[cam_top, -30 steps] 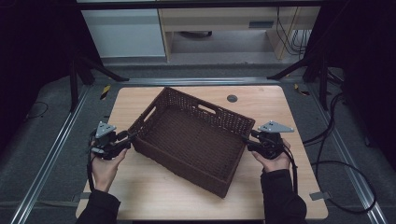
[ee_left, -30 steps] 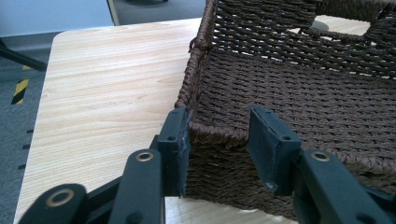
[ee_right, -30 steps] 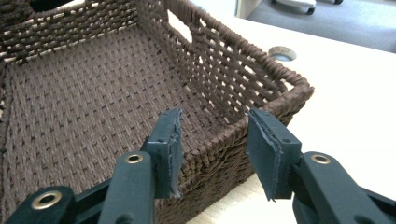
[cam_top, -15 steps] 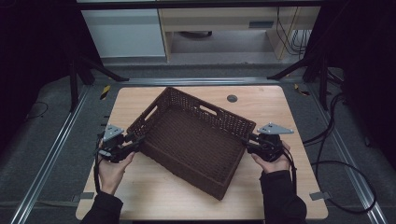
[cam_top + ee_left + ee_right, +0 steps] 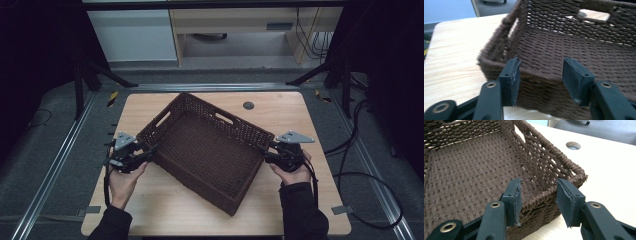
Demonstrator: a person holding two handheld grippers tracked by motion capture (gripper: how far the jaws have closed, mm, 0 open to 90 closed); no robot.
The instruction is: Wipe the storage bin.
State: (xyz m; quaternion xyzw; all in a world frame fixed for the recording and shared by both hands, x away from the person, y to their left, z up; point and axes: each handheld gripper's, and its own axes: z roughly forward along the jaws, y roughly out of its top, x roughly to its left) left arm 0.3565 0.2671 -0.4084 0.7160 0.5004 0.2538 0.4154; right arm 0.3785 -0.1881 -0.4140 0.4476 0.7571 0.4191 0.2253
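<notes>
Sitting askew at the middle of the counter, the brown wicker basket hasn't budged, but the left gripper has closed in on its near-left corner, matching the right gripper at the right end. Both sets of fingers gape open astride the rim, so a two-handed grip looks imminent.
</notes>
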